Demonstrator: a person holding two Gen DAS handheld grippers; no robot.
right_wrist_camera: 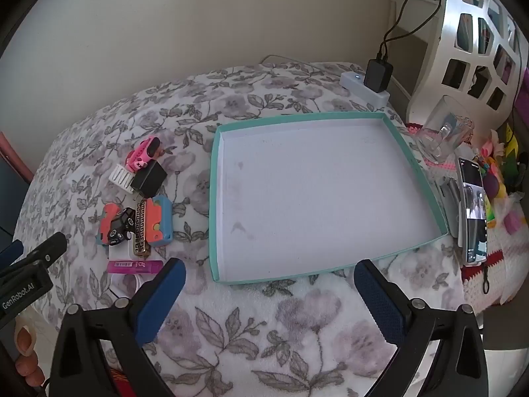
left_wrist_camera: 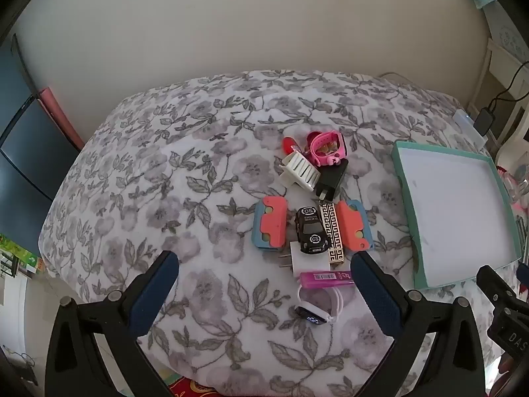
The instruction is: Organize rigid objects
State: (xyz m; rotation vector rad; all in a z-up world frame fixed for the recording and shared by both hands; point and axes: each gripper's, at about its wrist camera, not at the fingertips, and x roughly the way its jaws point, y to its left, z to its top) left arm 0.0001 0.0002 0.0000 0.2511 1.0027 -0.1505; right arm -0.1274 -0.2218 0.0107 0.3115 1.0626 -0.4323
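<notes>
The cluster of small objects, black toy car (left_wrist_camera: 311, 231) at its middle, lies just ahead of the left tool (left_wrist_camera: 264, 284), both tools released and empty, while the teal tray (right_wrist_camera: 215, 198) sits straight ahead of the right tool (right_wrist_camera: 269, 292)

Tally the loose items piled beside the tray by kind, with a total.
Plug adapters: 3 (ribbed white, black, plain white)
Watches: 2 (pink, white-strapped)
Coral-and-blue cases: 2
Toy car: 1
Patterned bar: 1
Magenta stick: 1
Red item: 1
Total: 11
</notes>
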